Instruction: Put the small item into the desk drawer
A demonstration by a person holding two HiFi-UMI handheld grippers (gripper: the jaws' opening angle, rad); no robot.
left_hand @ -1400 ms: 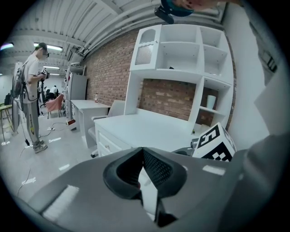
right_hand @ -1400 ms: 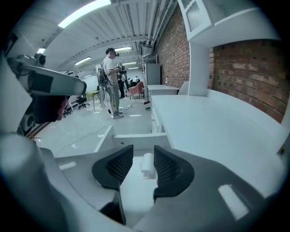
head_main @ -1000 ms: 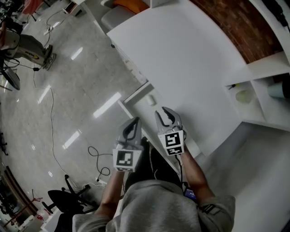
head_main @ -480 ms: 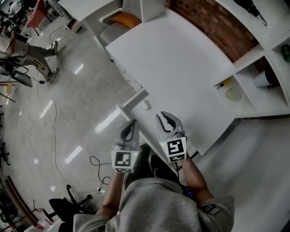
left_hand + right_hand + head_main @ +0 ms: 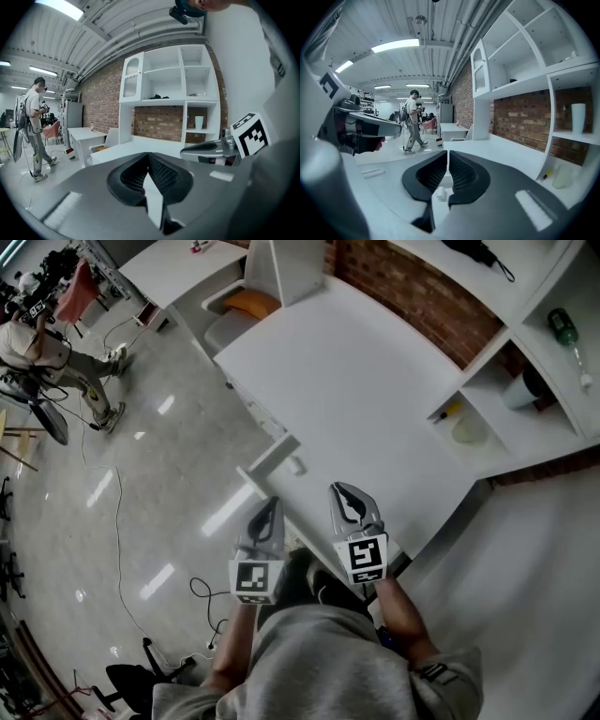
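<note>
Head view: left tool (image 5: 268, 507) near level, jaws together, beside desk (image 5: 375, 399).

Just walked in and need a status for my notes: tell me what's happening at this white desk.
A person stands at the white desk with a grey two-jaw gripper in each hand, both above its front edge and holding nothing. The left gripper has its jaws together. The right gripper has just been closing its jaws, with nothing between them. The small white cylindrical item appears to lie in the open white drawer, which has not yet been pushed shut.
</note>
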